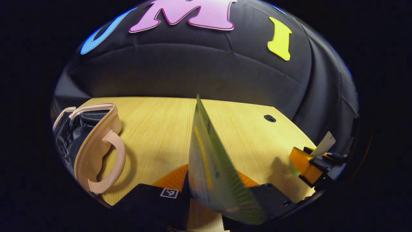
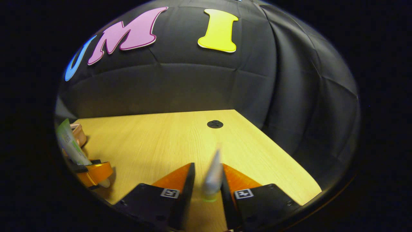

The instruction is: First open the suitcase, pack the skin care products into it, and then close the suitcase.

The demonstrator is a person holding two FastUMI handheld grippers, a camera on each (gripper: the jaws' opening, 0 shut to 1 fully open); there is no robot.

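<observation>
My left claw (image 1: 212, 196) is clenched on a flat green-and-white skin care tube (image 1: 212, 161), both fingers pressing its lower end while the crimped edge stands up between them. My right claw (image 2: 209, 190) grips a second, smaller tube (image 2: 214, 177) the same way, narrow and pale, upright between its fingers. In the left gripper view that right claw shows at the far right edge with its pale tube sticking up; in the right gripper view the left claw sits at the far left with the green tube.

The suitcase (image 1: 93, 145) lies at the left of the wooden table (image 1: 154, 129), open, its dark lining showing behind the pink rim and handle. So I judge the opening done and the packing in hand, with both tubes held above the table and neither in the case.

What worries me: both tubes are held low, so they may swing or slip if I turn fast. The left tube also blocks my forward sight, so I could catch the case's rim or handle going in. With two claws heading for one opening, they may knock together.
</observation>
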